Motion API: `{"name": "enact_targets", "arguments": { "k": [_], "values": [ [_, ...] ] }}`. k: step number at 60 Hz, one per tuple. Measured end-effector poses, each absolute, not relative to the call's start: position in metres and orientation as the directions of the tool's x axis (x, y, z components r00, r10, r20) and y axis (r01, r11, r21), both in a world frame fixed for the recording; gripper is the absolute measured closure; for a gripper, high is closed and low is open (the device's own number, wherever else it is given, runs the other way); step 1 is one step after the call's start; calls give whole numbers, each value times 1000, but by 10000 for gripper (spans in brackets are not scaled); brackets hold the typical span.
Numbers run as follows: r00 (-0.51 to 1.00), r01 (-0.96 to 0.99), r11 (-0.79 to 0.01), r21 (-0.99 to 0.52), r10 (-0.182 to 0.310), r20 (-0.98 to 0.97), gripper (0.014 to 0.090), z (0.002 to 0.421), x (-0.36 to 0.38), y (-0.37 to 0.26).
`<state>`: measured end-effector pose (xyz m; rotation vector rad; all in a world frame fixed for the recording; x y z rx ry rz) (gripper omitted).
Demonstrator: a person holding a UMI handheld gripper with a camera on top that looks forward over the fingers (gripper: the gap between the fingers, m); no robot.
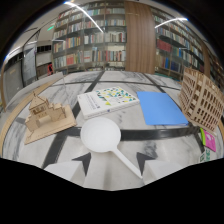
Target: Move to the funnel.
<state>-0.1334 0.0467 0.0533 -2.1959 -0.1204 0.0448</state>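
The white funnel (101, 135) lies just ahead of the gripper (114, 161), whose 2 fingers stand apart, on a marble table (165, 145); bookshelves (90, 42) behind.

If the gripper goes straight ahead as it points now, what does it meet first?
Probably the white plastic funnel, lying just ahead of the open gripper, its spout between the fingers. The white book lies beyond.

White funnel (101, 135), wide mouth up, spout slanting toward the camera, on marble table
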Motion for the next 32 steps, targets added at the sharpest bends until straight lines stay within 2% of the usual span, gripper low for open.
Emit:
{"name": "enact_targets", "arguments": {
  "k": [32],
  "values": [
    [994, 81, -604, -793, 110, 17, 191, 42, -139, 50]
  ]
}}
